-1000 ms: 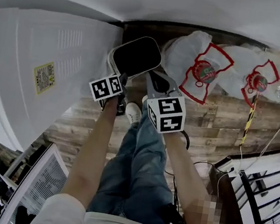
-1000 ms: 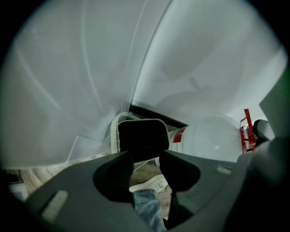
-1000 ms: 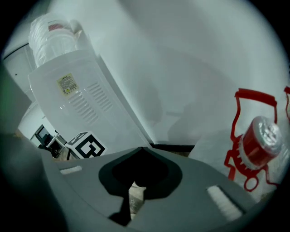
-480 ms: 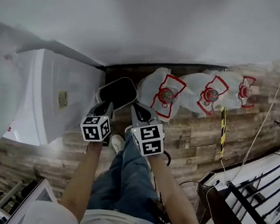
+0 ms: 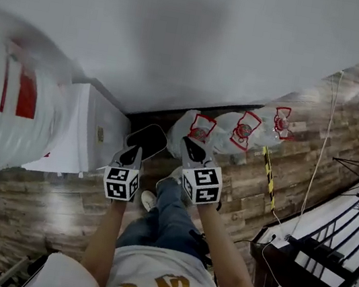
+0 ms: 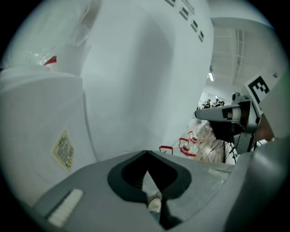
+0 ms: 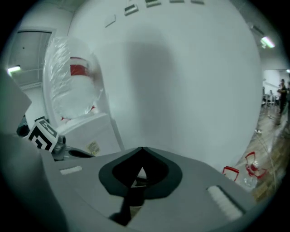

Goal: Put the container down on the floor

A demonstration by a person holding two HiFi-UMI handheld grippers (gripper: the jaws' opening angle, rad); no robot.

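The container (image 5: 146, 139), a rounded bin with a pale rim and dark inside, sits low by the wall on the wood-pattern floor (image 5: 34, 197), beside a white appliance (image 5: 92, 138). In the head view my left gripper (image 5: 134, 154) overlaps the container's near edge. Its own view shows the left gripper (image 6: 146, 153) shut, with only wall beyond the tips. My right gripper (image 5: 191, 147) is held to the right of the container, apart from it. The right gripper (image 7: 142, 148) is shut too and holds nothing. A dark oval, likely the container (image 7: 80, 154), shows past the left gripper's cube (image 7: 43, 136).
Clear bags with red print (image 5: 236, 128) lie along the wall to the right. A plastic-wrapped white bundle (image 5: 14, 112) sits on the appliance. A yellow-black strip (image 5: 268, 178), a thin cable (image 5: 316, 162) and a black frame (image 5: 322, 265) fill the right. The person's shoe (image 5: 148, 200) is below the grippers.
The head view has tilted up and pulled back, so more wall shows and the container, bags and grippers look smaller and lower. Both grippers stay together by the container.
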